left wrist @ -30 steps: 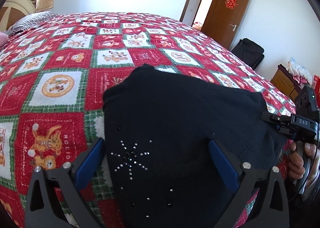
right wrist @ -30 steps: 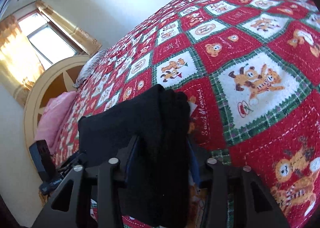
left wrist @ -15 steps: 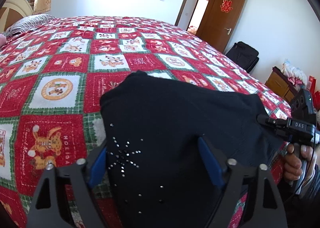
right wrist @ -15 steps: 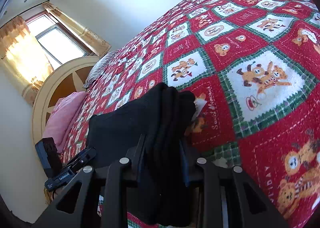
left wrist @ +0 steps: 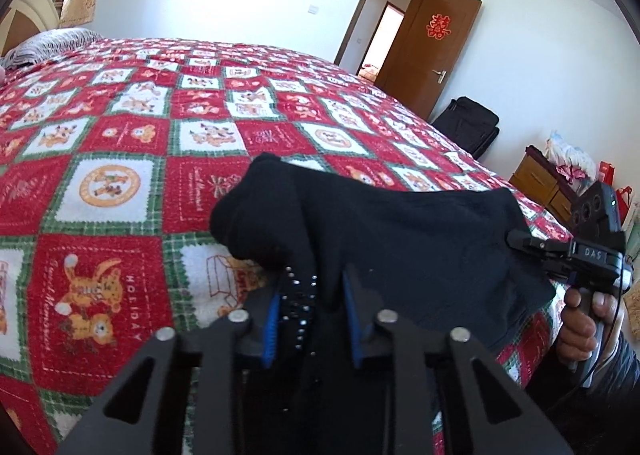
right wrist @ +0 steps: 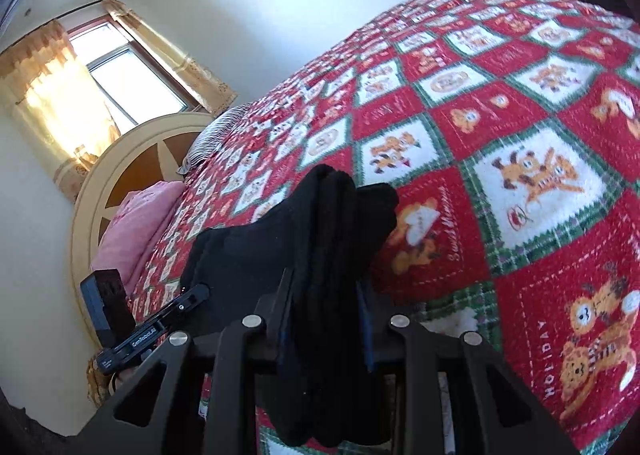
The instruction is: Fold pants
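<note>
The black pants (left wrist: 408,231) lie folded near the front edge of the bed, with small silver studs (left wrist: 298,295) on the near part. My left gripper (left wrist: 312,319) is shut on the bunched near left end of the pants. My right gripper (right wrist: 326,327) is shut on the thick folded right end of the pants (right wrist: 336,223), which bulges up between the blue pads. The right gripper also shows in the left wrist view (left wrist: 532,251) at the pants' right edge. The left gripper shows in the right wrist view (right wrist: 192,295) at the pants' left edge.
A red, white and green patchwork bedspread (left wrist: 120,135) covers the bed. A pink pillow (right wrist: 132,223) and the round headboard (right wrist: 120,159) are at its head. An open brown door (left wrist: 436,51), a black suitcase (left wrist: 468,123) and a wooden cabinet (left wrist: 540,179) stand beyond the bed's right side.
My left gripper has closed from wide open onto the near left end of the pants, bunching it up. My right gripper has tightened on the right end.
</note>
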